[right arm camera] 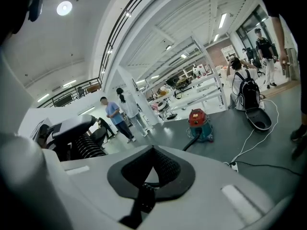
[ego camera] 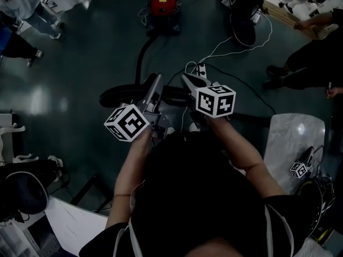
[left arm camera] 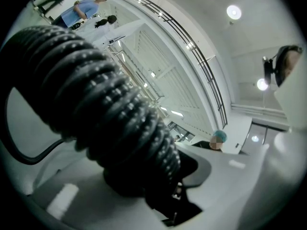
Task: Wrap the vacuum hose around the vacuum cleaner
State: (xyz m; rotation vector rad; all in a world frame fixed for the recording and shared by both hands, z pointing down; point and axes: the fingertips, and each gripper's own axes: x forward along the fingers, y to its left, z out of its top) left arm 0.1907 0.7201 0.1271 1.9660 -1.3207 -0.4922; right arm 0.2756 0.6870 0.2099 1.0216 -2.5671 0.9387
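Here, clamped in the left gripper (ego camera: pixel 155 84), jaws part-way closed round its ribs: a black corrugated vacuum hose (left arm camera: pixel 110 109), held up in front of the person. Trailing from there in a loose loop, then running back along the dark floor (ego camera: pixel 80 63) to a red canister vacuum cleaner (ego camera: pixel 163 5), well apart at the far side. Right gripper (right arm camera: pixel 153 150) clenched on nothing, pads together, hovering just beside the left one. Near them on the floor, a white power strip (ego camera: pixel 201 68) with its cable.

Probably light and springy rather than stiff: should bend readily, tend to uncoil, and drag by its own length. Ribs likely to give the pads good purchase, so little risk of slipping; crushing unlikely at this grip. Best taken a stretch further along with the free gripper, then fed hand over hand, coil by coil, toward the canister. Matte black throughout, evenly ridged, thick against the jaws, no kinks to be seen.
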